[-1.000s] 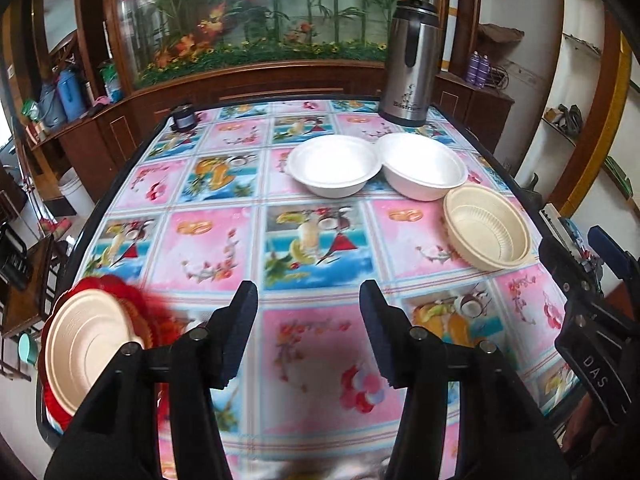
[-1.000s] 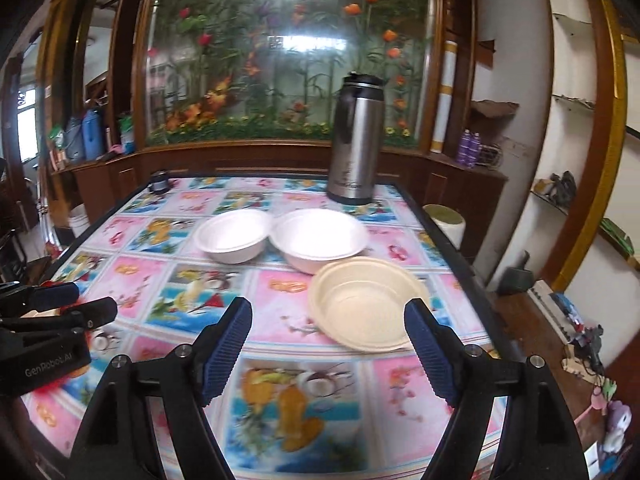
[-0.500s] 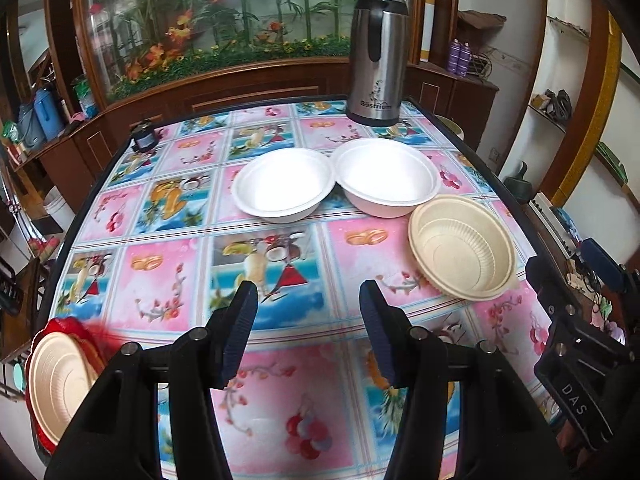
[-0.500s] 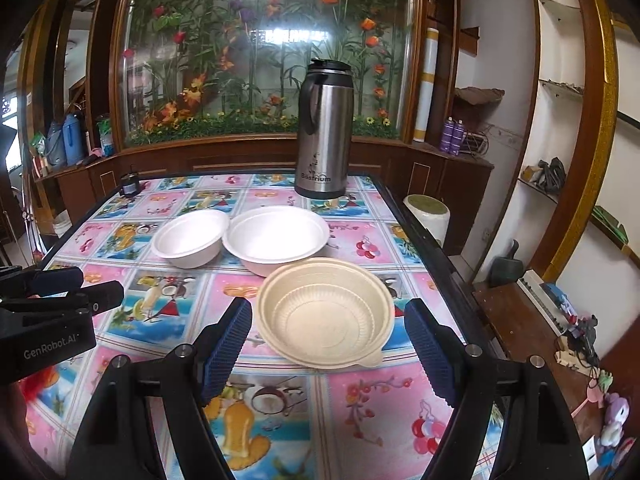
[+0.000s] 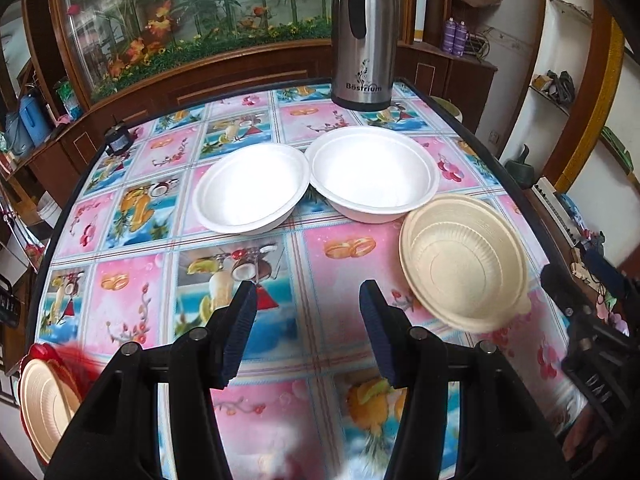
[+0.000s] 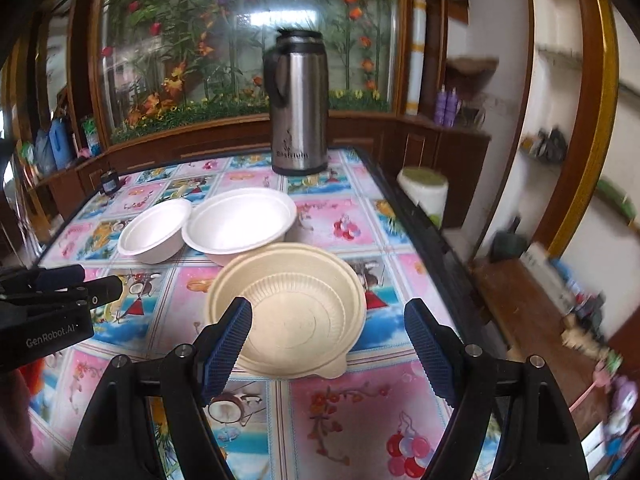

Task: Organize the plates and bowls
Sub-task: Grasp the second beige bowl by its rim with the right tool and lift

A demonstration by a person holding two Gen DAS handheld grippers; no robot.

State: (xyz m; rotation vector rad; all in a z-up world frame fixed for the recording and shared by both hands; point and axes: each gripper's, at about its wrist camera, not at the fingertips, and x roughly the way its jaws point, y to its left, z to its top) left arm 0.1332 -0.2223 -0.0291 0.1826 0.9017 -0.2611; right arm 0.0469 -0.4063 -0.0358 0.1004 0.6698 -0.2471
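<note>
**Both grippers held open above the bowls on the patterned table**

Three bowls are seen grouped in front of a steel thermos jug (image 5: 364,36) that stands at the far edge of the table (image 5: 132,292), which is covered by a pink and blue picture-tile cloth. Just before the jug, a large white foam bowl (image 5: 374,174) is set; to its left, rim against rim, a smaller white foam bowl (image 5: 252,190) is placed. Nearer than the large white bowl and further from the jug, towards the table's right edge, a ribbed beige bowl (image 5: 464,260) is found, its rim close against the large white one.

The left gripper (image 5: 306,326) is held with its jaws apart and nothing between them; bare tablecloth is framed in the gap. The two white bowls lie beyond its fingertips, on the jug side, and the beige bowl lies off to the right of its right finger.

The right gripper (image 6: 328,346) is held with its jaws wide apart. The beige bowl (image 6: 286,308) is framed between and just beyond its fingers, and no pad is seen pressing on it; whether the left pad touches the rim cannot be told.

At the near left corner, farthest from the jug, a beige plate (image 5: 44,408) is seen resting on a red plate (image 5: 40,354).
</note>
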